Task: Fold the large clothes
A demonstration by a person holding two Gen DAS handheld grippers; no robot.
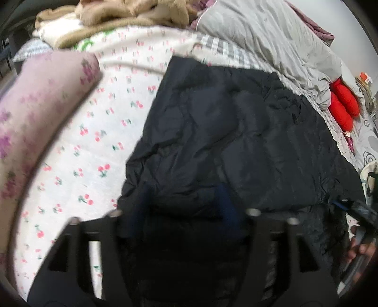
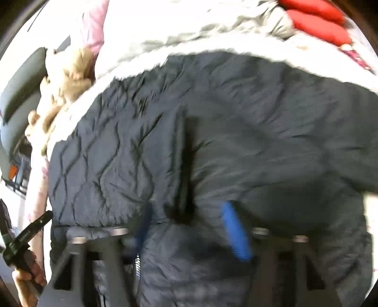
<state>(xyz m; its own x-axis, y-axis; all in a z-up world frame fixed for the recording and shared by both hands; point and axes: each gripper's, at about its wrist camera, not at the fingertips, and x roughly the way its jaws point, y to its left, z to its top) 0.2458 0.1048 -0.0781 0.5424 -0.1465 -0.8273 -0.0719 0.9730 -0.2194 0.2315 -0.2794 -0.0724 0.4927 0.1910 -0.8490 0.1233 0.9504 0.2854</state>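
A large black quilted jacket (image 1: 231, 132) lies spread on a bed with a cherry-print sheet (image 1: 78, 151). It fills the right wrist view (image 2: 236, 132) too. My left gripper (image 1: 182, 203) has its blue fingers set wide apart, with the jacket's near edge bunched between them. My right gripper (image 2: 189, 226) also has its blue fingers (image 2: 234, 231) apart, pressed into the jacket's near hem, with puffy fabric between them. Neither view shows whether the fabric is pinched. The left gripper's handle and the hand on it show in the right wrist view (image 2: 26, 238).
A pink floral pillow (image 1: 35, 113) lies at the left. A grey duvet (image 1: 271, 40) and tan fleece (image 1: 127, 11) are piled at the bed's far side. Red cushions (image 1: 342, 106) sit at the right. The other hand and gripper show at the right edge (image 1: 361, 226).
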